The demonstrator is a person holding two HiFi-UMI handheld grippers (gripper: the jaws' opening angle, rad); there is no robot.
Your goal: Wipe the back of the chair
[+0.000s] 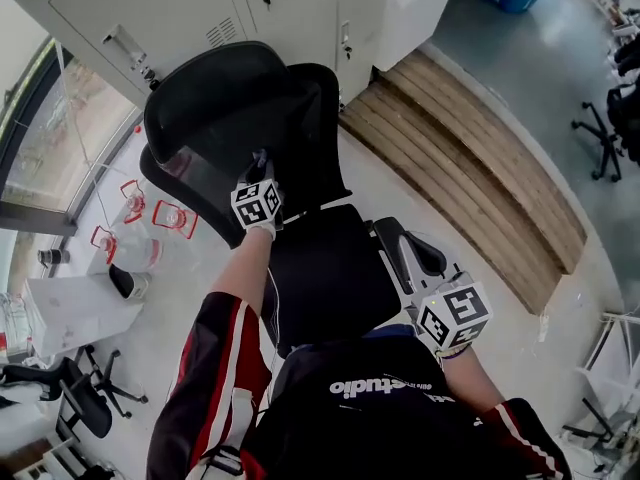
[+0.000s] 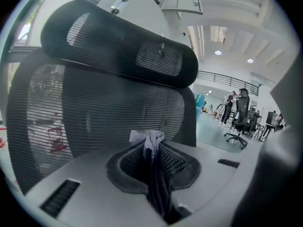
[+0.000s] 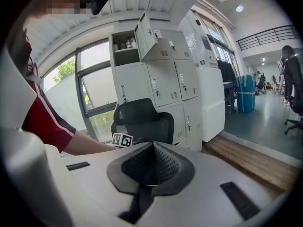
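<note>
A black office chair stands in front of me, its mesh back [image 1: 205, 173] under a padded headrest [image 1: 215, 83]. My left gripper [image 1: 261, 163] is held up against the front of that back, shut on a small whitish cloth [image 2: 147, 138] that pokes out between the jaws, just short of the mesh [image 2: 109, 112]. Lower right, over the chair's right side, my right gripper [image 1: 392, 236] has its jaws shut with nothing between them [image 3: 152, 148]. The right gripper view shows the chair [image 3: 142, 122] from a short way off, with the left gripper's marker cube [image 3: 122, 139] in front of it.
Grey lockers [image 1: 300, 8] stand right behind the chair, one door open [image 3: 144, 34]. A low wooden platform [image 1: 470, 138] runs along the right. Clear bottles with red labels [image 1: 150, 218] sit on the floor at left by the window. Other office chairs [image 1: 70, 388] and people [image 2: 232, 108] are farther off.
</note>
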